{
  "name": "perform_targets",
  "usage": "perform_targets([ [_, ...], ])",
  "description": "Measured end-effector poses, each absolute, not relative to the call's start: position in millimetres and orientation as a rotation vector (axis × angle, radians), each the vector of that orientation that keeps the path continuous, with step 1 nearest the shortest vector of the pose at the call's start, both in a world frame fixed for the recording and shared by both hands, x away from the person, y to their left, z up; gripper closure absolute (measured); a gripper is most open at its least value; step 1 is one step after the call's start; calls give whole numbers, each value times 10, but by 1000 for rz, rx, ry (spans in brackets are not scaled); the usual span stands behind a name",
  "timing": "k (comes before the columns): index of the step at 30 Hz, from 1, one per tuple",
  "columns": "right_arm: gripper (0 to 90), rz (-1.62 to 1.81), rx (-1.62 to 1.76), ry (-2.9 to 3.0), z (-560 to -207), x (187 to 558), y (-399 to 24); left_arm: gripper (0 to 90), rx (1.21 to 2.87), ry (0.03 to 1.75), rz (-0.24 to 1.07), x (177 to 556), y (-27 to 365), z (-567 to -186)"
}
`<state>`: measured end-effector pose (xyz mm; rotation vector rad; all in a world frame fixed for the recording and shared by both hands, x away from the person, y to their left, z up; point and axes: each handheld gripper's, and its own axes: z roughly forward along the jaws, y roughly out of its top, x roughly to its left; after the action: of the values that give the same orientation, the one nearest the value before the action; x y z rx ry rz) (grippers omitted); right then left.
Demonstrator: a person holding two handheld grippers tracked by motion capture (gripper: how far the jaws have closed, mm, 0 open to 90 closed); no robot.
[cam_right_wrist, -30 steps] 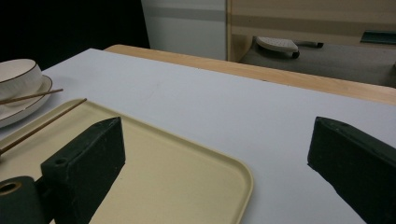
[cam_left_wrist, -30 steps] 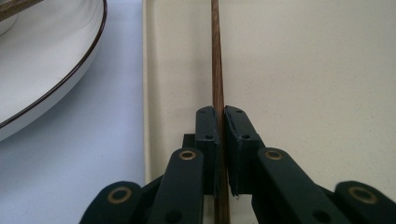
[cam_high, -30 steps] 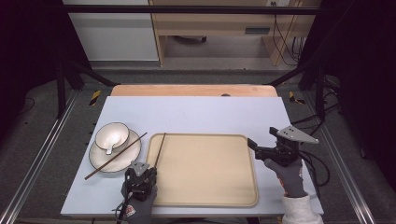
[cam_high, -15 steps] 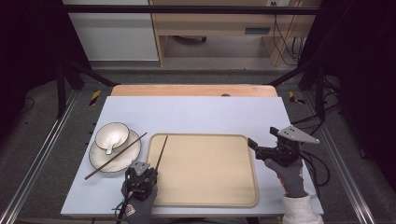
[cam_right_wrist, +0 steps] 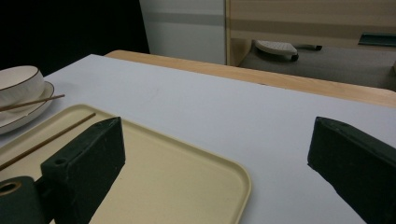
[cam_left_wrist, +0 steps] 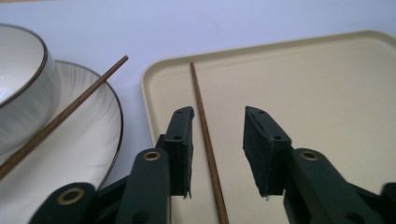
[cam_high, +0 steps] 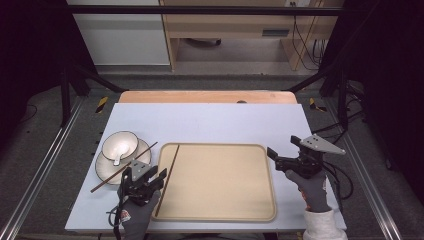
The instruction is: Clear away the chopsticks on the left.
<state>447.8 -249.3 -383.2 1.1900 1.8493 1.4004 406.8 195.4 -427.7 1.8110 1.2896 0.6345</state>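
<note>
From above, we see the tray (cam_high: 220, 182) in the middle of the table (cam_high: 210, 122), one chopstick (cam_high: 167, 180) lying along its left side. The left gripper (cam_high: 150, 182) sits at the tray's near left corner. A bowl (cam_high: 120, 145) on a plate (cam_high: 102, 167) stands left, with a second chopstick (cam_high: 125, 167) across the plate. The right gripper (cam_high: 280, 157) hovers right of the tray.

In the left gripper view, our jaws stand apart astride the chopstick (cam_left_wrist: 205, 140), not clamping it.

In the right gripper view, the jaws gape wide over the tray (cam_right_wrist: 187, 186).
</note>
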Motion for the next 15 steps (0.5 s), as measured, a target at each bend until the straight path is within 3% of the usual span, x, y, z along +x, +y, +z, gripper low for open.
perform_targets([
  [2,42,1399,1192,1850,-3828,4475,-2496,604,1820,1249,606,4086,2006,-4227],
  [6,41,1403,1199,1844,-3822,4471,-2510,476,1861,1160,607,4080,2094,-4181],
  [15,41,1388,1200,1846,-3834,4474,-2509,331,1907,1051,552,4031,2365,-4253],
])
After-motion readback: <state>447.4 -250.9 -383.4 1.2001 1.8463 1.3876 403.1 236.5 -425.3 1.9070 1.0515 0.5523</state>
